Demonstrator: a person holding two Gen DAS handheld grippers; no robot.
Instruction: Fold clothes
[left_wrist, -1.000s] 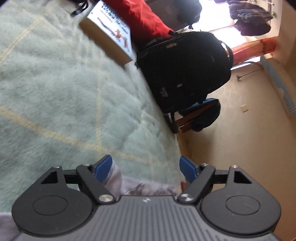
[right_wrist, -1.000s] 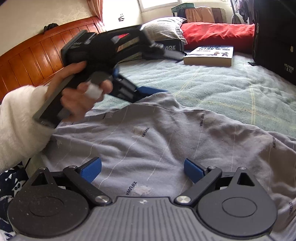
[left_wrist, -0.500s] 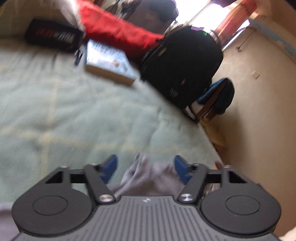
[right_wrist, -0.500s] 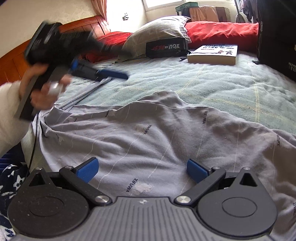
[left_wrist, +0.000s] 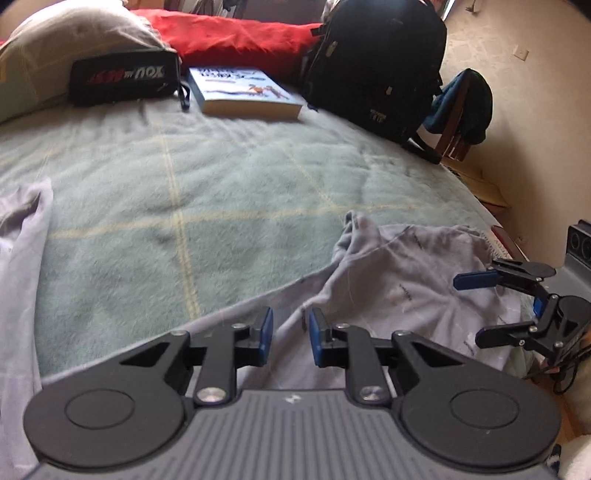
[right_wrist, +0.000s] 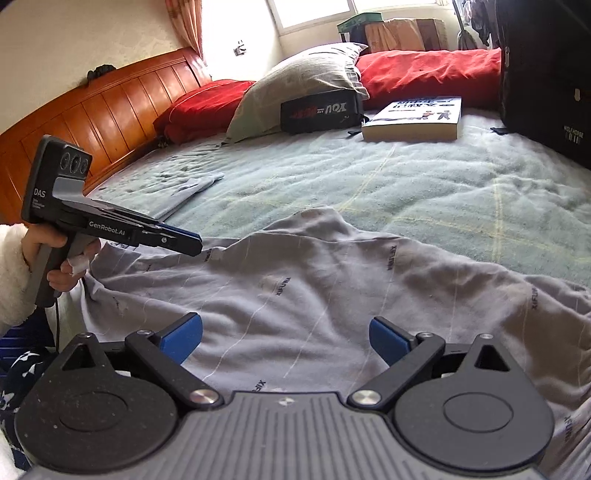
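Grey garment (right_wrist: 314, 291) lies spread and rumpled across the near part of the green blanket (right_wrist: 424, 192), one edge trailing off the bed's near side; a sleeve (left_wrist: 22, 236) runs up the left in the left wrist view. Left gripper (left_wrist: 287, 339) now sits low at the garment's edge, jaws narrowed to a small gap, well closer than half a second ago, when they stood wide. Cloth lies under and between the pads, but whether they pinch it cannot be told. In the right wrist view this tool (right_wrist: 184, 242) has dropped from up above the blanket to just over the cloth's far left edge, held in a hand (right_wrist: 59, 258) with a white fleecy sleeve (right_wrist: 11, 280). Right gripper (right_wrist: 286, 332) hovers over the garment's middle, jaws wide apart, holding nothing, much as before. Book (right_wrist: 417, 118), black pouch (right_wrist: 319, 110), pillow (right_wrist: 299, 85) and backpack (left_wrist: 373, 62) sit at the bed's far end.
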